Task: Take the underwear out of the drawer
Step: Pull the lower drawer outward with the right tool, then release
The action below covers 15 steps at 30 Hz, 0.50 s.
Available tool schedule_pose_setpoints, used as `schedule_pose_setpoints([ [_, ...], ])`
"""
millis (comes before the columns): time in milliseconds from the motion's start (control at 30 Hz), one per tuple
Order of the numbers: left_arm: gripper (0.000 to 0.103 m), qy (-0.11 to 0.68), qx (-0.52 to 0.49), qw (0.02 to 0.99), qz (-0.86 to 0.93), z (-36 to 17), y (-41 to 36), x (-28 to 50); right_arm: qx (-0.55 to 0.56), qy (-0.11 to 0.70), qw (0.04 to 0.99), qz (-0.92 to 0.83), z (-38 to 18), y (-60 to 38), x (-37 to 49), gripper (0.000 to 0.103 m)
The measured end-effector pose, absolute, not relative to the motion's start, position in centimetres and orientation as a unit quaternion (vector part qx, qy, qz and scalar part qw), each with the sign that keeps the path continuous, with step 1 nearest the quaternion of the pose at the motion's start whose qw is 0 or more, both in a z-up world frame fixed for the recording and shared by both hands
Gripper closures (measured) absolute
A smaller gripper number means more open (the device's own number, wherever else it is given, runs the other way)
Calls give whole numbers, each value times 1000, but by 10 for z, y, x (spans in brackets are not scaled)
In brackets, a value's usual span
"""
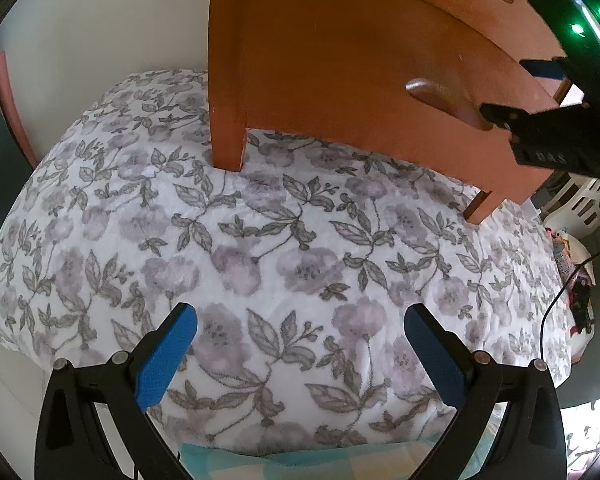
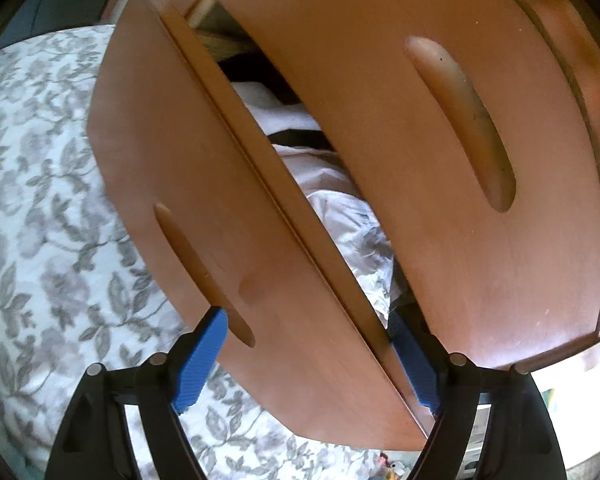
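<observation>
We see a floral bedspread (image 1: 260, 248) under a wooden cabinet (image 1: 340, 60), with bare cover reaching from the cabinet's feet to our left gripper (image 1: 300, 356), whose jaws stand wide apart around nothing. The lower drawer (image 2: 188, 184) is pulled partly out. Our right gripper (image 2: 308, 360) is clamped on that drawer's front panel, 1 blue pad (image 2: 200, 360) outside, the other inside. White underwear (image 2: 340, 208) lies crumpled in the gap behind the panel. No readable writing shows.
</observation>
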<state>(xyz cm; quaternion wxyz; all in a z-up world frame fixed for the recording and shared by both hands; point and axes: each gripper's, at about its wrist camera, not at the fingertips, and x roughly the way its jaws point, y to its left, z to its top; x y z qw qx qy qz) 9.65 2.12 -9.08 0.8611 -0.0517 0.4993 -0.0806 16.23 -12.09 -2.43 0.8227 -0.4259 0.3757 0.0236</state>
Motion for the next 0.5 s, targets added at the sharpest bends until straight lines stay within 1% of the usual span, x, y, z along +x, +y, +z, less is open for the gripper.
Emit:
schedule_pose_setpoints([
  [367,0,495,-50,863,-84,-80,25,89,-398,427,806,96,-3,-125,132,18],
  [500,0,497,-52,862,-84,-78,28,86,-398,434,801,109,5,-123,118,18],
])
